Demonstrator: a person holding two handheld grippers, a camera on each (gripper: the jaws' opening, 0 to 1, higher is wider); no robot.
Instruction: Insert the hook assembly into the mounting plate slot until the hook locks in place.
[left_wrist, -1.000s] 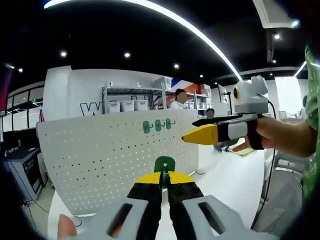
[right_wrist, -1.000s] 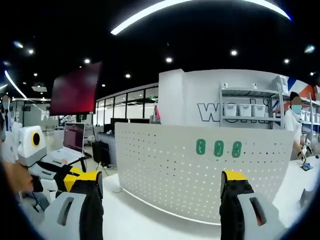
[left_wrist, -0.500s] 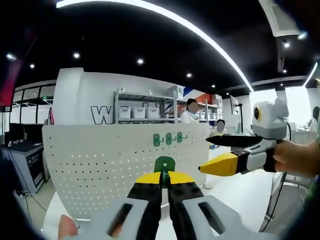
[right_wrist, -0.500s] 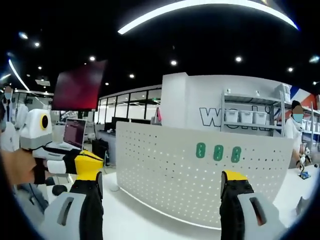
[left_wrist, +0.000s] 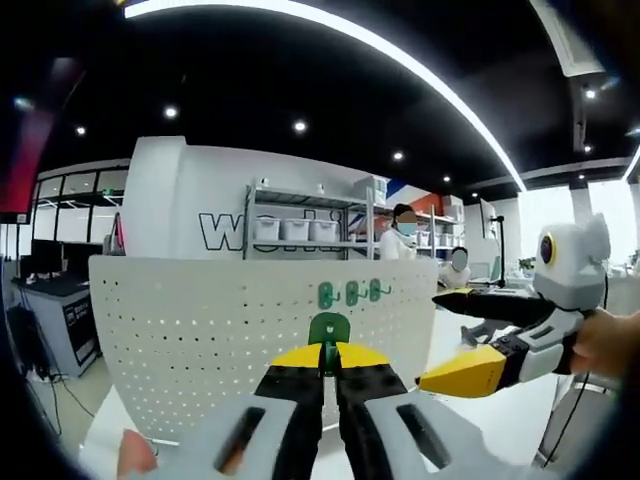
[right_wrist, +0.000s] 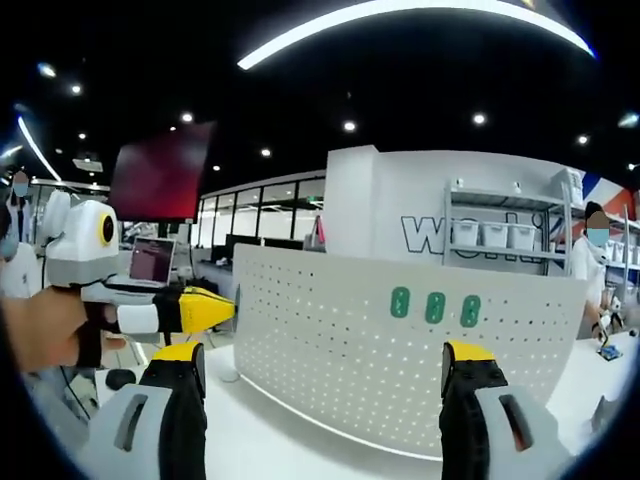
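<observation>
While the left gripper (left_wrist: 329, 362) clamps a green hook (left_wrist: 329, 329) before the pegboard (left_wrist: 200, 330), the right gripper (right_wrist: 325, 372) stands spread, empty

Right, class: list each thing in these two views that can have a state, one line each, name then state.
Left gripper: shut on green hook, jaws together.
Green hook: held upright at the jaw tips, not yet in the board.
Right gripper: open, jaws wide apart, nothing between them.
Pegboard: standing upright on the white table.
Three green hooks: already mounted in a row on the pegboard.
</observation>
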